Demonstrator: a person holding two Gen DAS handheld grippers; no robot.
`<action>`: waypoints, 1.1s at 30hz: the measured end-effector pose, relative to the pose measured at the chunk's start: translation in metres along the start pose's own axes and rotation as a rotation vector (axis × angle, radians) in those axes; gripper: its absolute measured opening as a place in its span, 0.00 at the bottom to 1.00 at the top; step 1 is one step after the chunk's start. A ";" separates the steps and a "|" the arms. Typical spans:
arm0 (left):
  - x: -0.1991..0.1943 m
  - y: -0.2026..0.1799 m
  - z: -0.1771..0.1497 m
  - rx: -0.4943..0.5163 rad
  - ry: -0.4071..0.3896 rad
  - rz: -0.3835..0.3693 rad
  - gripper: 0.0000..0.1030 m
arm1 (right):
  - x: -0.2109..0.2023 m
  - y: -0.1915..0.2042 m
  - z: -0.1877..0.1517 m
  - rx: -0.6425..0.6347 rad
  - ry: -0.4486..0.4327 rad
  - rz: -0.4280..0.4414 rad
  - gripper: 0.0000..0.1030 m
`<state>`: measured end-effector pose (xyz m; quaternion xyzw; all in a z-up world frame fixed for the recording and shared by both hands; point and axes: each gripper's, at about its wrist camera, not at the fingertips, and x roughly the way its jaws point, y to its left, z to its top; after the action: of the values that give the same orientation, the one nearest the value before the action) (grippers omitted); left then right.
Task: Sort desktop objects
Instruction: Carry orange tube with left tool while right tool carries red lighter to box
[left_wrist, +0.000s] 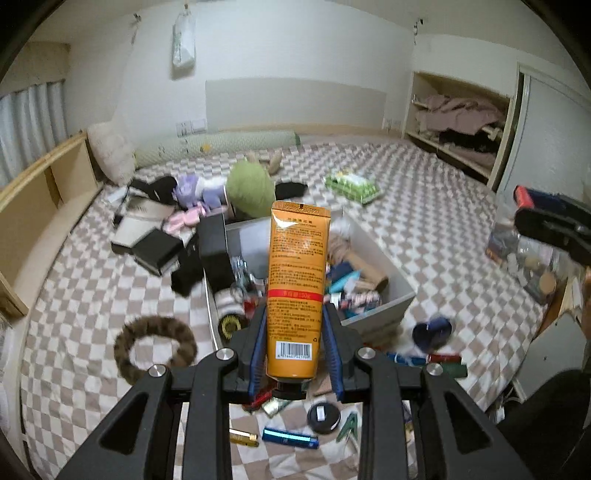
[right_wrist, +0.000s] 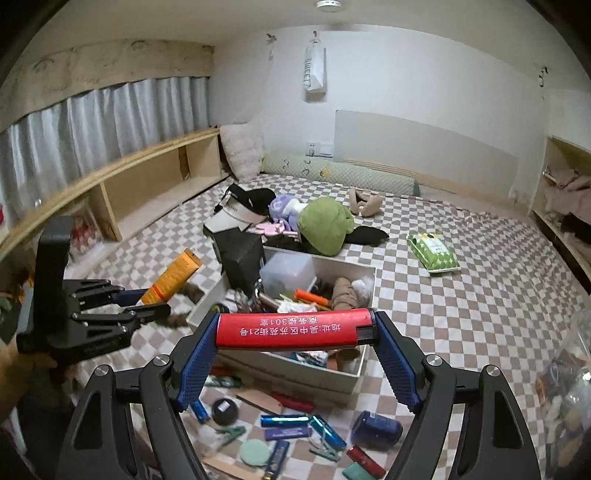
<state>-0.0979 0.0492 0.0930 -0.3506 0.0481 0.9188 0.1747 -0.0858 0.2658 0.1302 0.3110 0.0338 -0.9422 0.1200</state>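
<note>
My left gripper (left_wrist: 295, 325) is shut on an orange tube (left_wrist: 297, 284) with a black cap, held upright above the bed; it also shows in the right wrist view (right_wrist: 171, 277). My right gripper (right_wrist: 295, 332) is shut on a red lighter (right_wrist: 295, 329), held crosswise by its ends. Both hang over a white storage box (right_wrist: 332, 373) that holds several small items; the box also shows in the left wrist view (left_wrist: 376, 317). The right gripper shows at the right edge of the left wrist view (left_wrist: 554, 221).
Loose items lie on the checked bedsheet in front of the box: blue lighters (right_wrist: 284, 421), a black round tin (right_wrist: 224, 408), a blue can (right_wrist: 376, 428), green clips (right_wrist: 231, 432). A brown furry ring (left_wrist: 155, 349) lies left. Black boxes (left_wrist: 216, 247), a green cap (right_wrist: 327, 223) and a tissue pack (right_wrist: 434, 251) lie beyond.
</note>
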 end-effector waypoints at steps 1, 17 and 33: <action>-0.003 -0.002 0.006 0.003 -0.007 0.009 0.28 | 0.001 0.000 0.005 0.007 0.001 -0.001 0.79; 0.074 0.015 0.034 -0.048 0.111 0.090 0.28 | 0.084 -0.016 0.061 0.128 0.099 -0.044 0.79; 0.173 0.038 -0.007 -0.054 0.361 0.103 0.28 | 0.216 -0.040 -0.007 0.257 0.389 -0.016 0.79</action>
<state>-0.2264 0.0620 -0.0281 -0.5113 0.0719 0.8497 0.1063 -0.2594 0.2611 -0.0045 0.4990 -0.0615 -0.8621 0.0633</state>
